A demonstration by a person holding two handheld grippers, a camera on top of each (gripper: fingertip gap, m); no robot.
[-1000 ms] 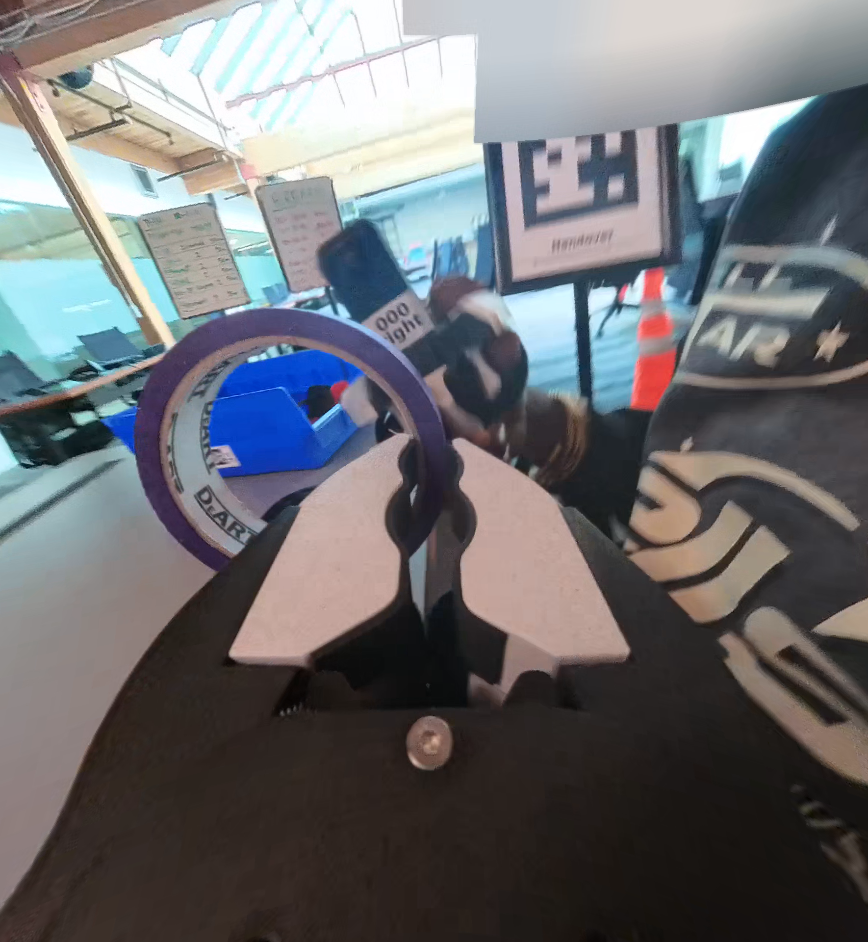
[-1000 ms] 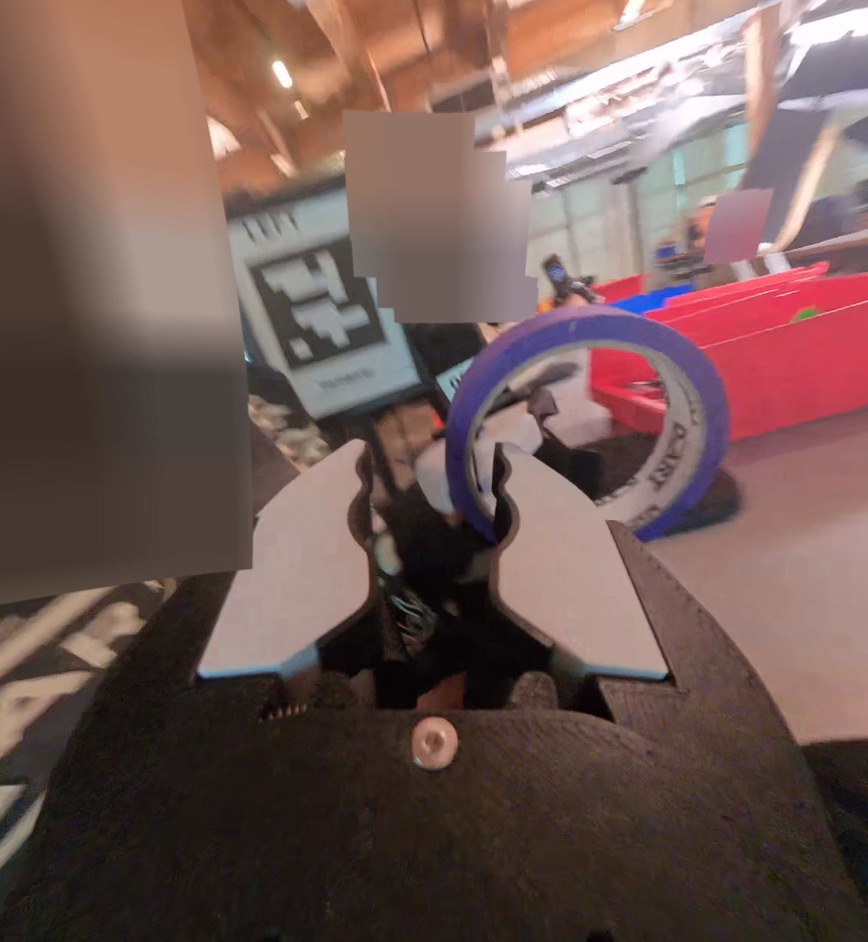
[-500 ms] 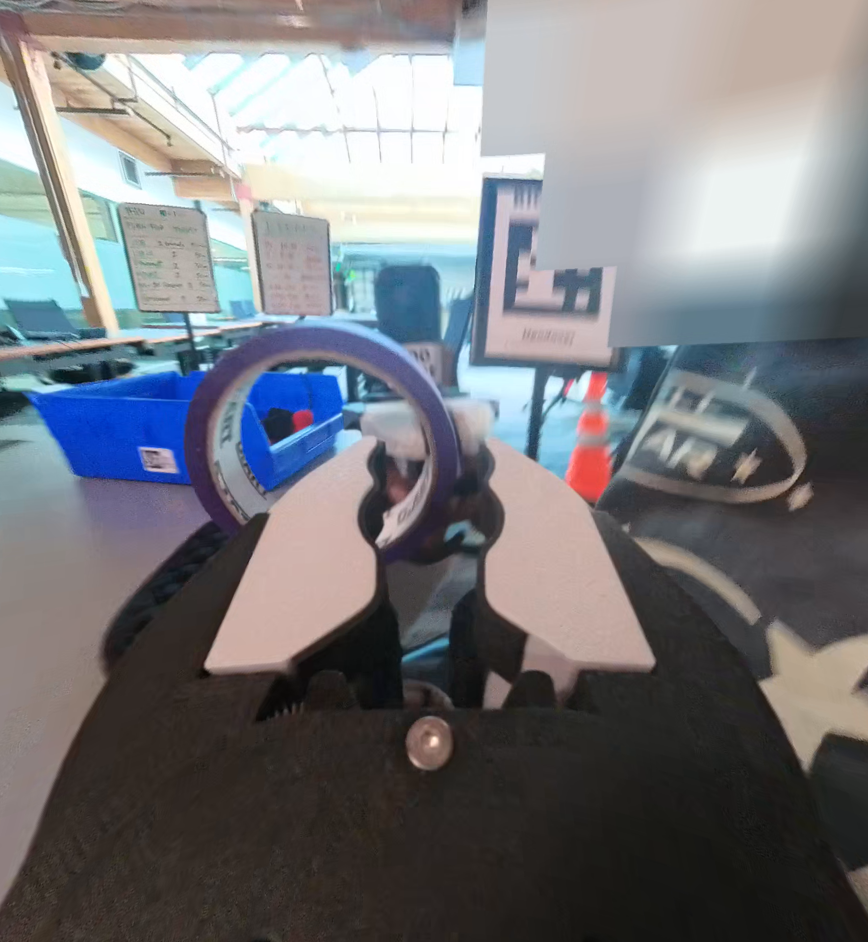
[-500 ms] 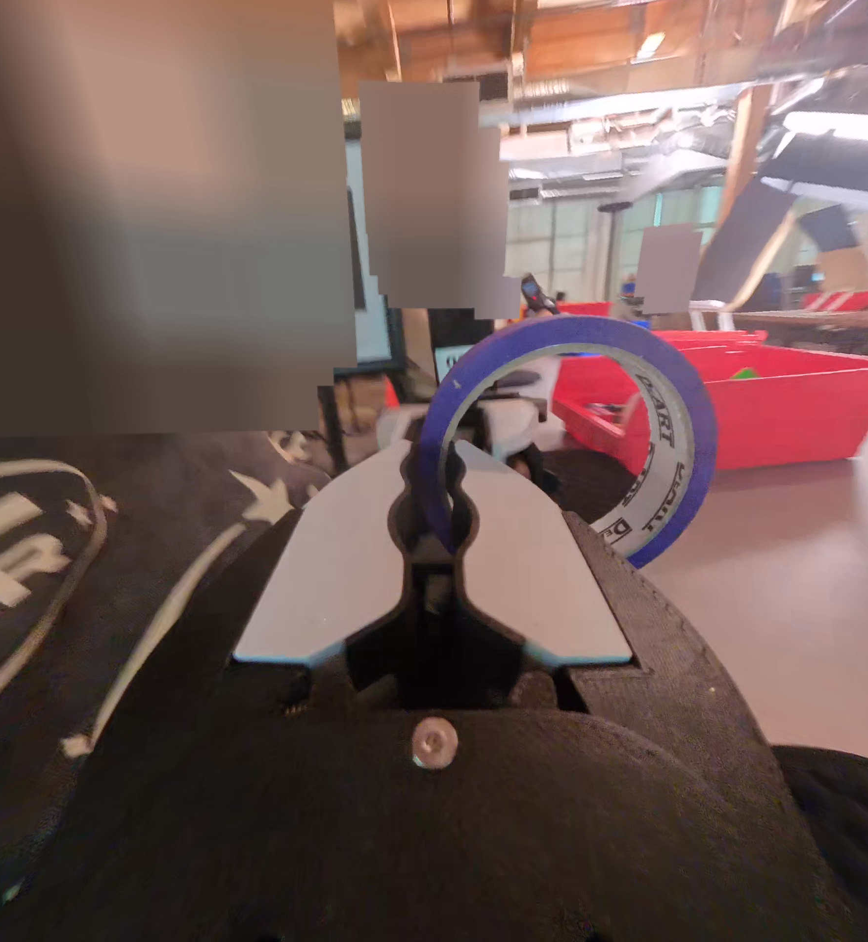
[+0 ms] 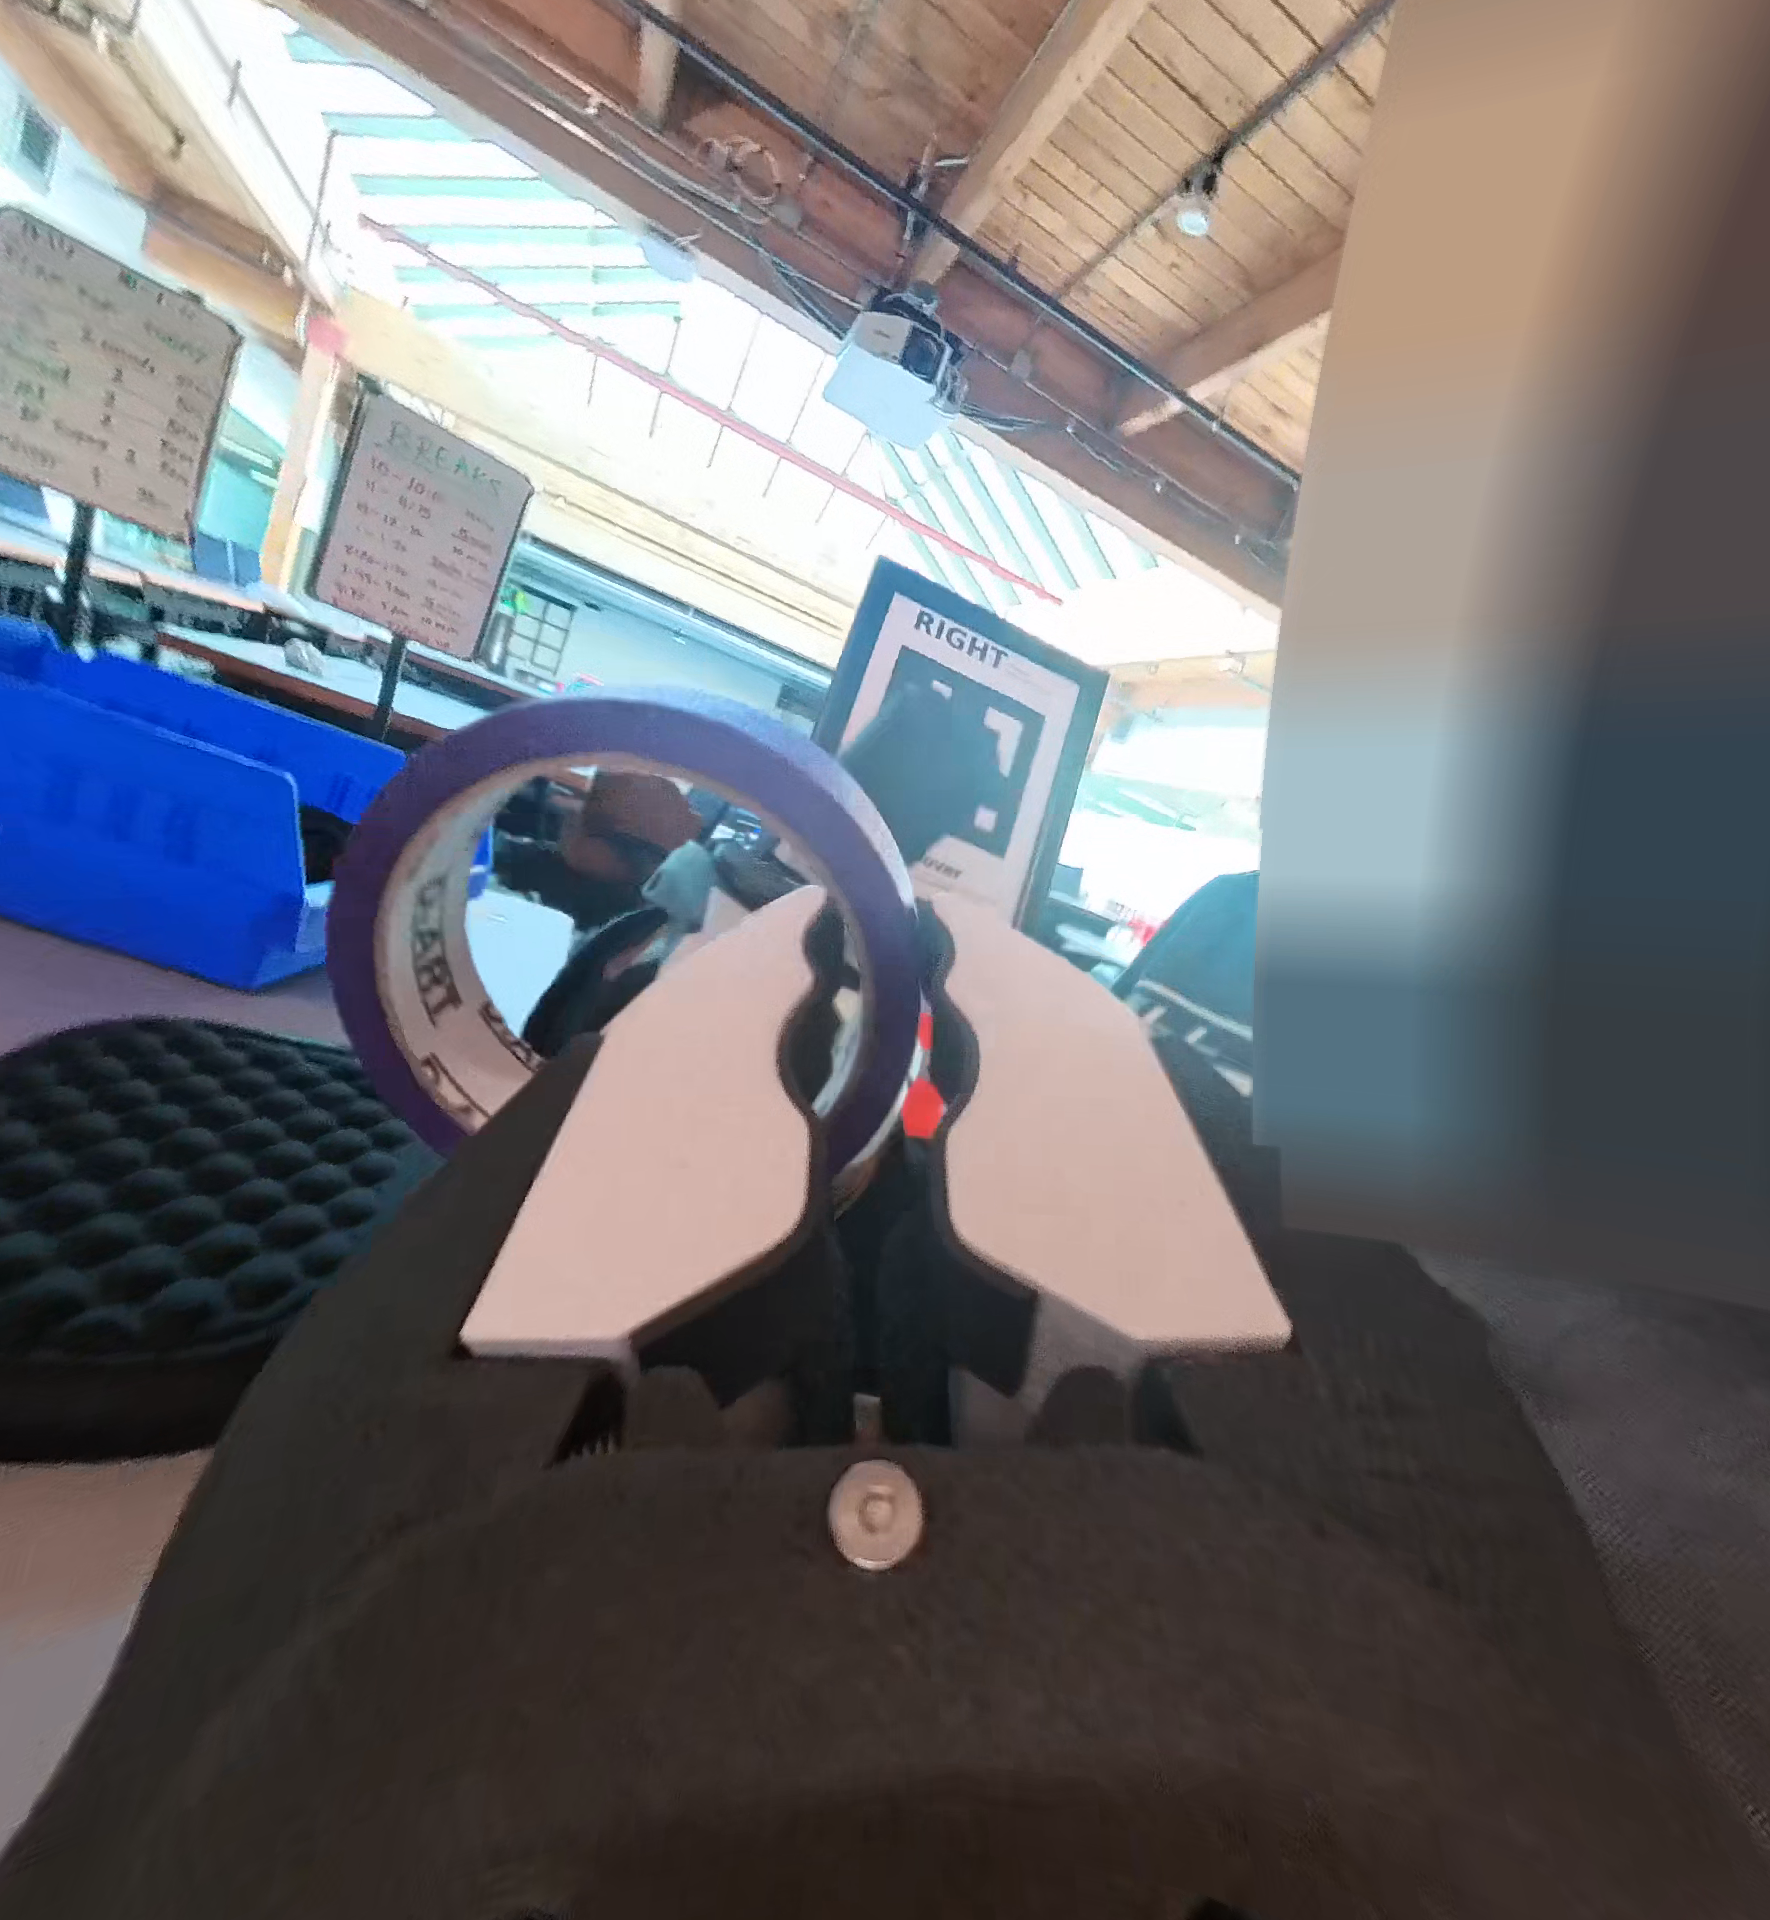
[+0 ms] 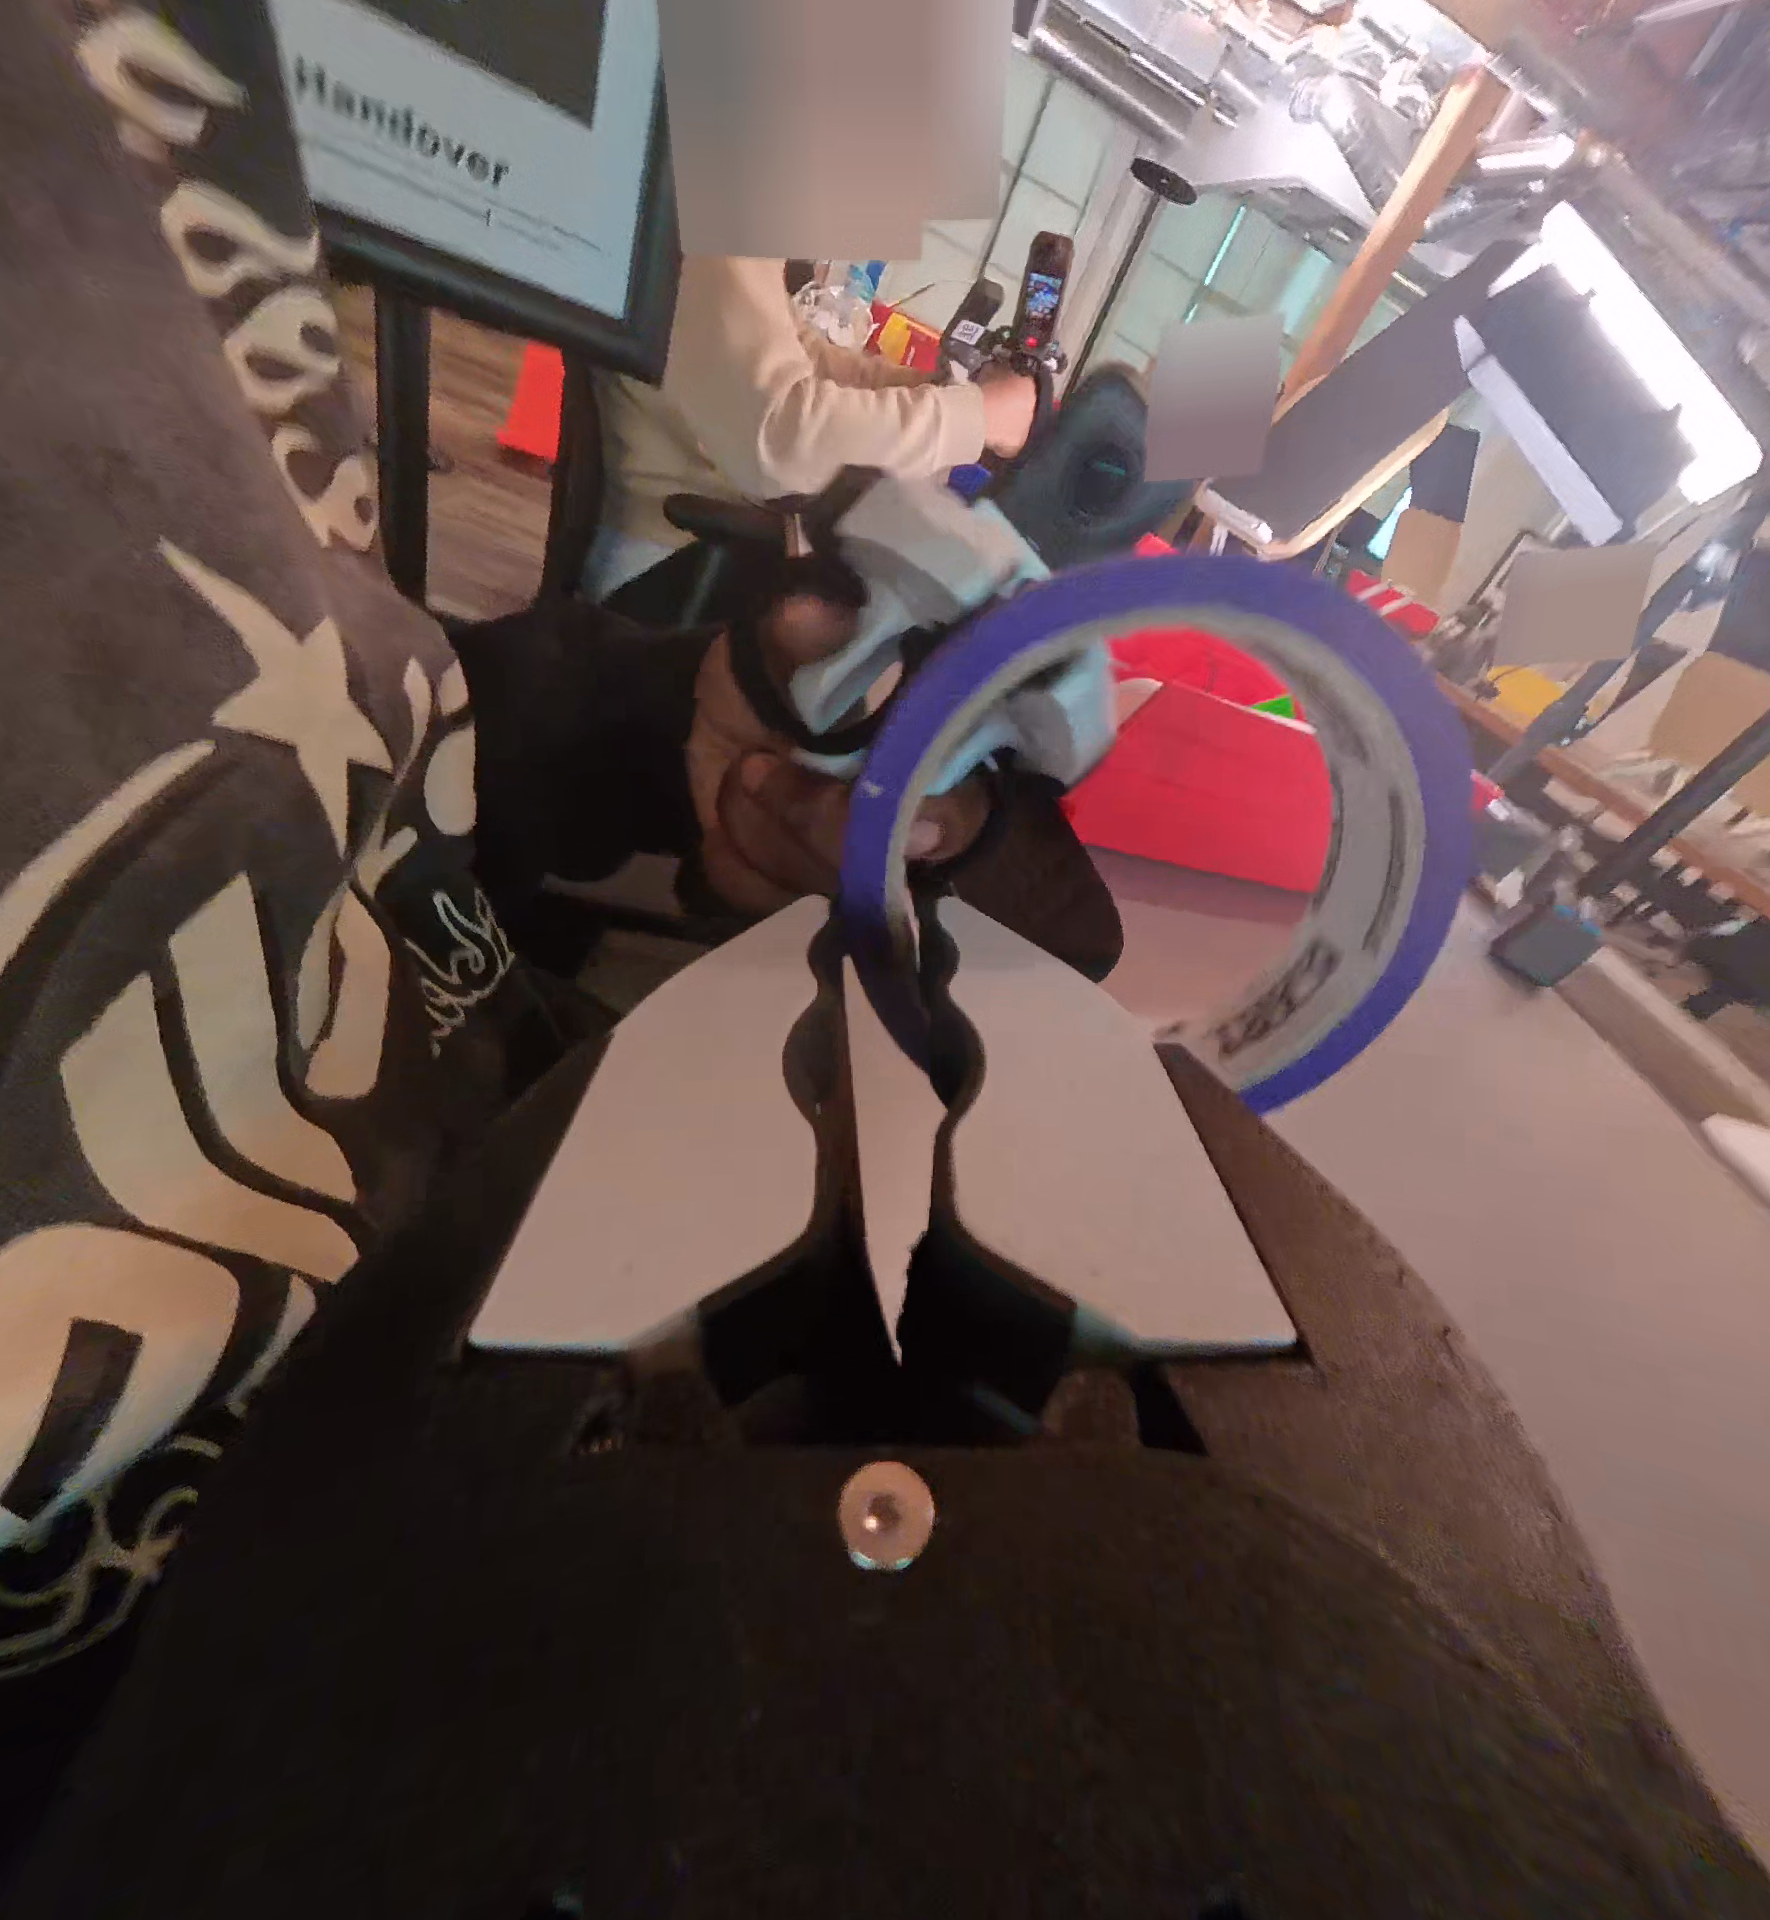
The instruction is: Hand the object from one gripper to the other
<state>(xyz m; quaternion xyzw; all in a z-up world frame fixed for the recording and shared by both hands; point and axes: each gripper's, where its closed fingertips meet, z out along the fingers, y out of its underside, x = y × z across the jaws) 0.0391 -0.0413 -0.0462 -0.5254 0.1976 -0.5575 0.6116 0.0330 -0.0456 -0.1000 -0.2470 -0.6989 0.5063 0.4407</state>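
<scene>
A roll of purple tape [image 5: 632, 727] hangs upright in the air between both grippers. In the right wrist view my right gripper [image 6: 881, 914] is shut on the near rim of the tape [image 6: 1421, 748]. In the left wrist view my left gripper [image 5: 886, 920] straddles the tape's rim with its jaws a little apart, and light shows between the left finger and the tape. The left gripper's pale fingers [image 6: 922, 613] sit at the ring's upper left in the right wrist view. The right gripper [image 5: 678, 878] shows through the ring in the left wrist view.
A blue bin [image 5: 112, 831] and a black bumpy pad [image 5: 133, 1164] lie left on the grey table. A red bin [image 6: 1203, 790] stands behind the tape. A marker board on a stand [image 5: 964, 748], an orange cone [image 6: 533, 400] and a seated person [image 6: 839, 416] are farther back. Left tips to right tips: about 5 cm.
My right gripper closed on the tape's rim. My left gripper, shut on the tape a second ago, has loosened its jaws. Both views have tilted and the tape stayed aloft.
</scene>
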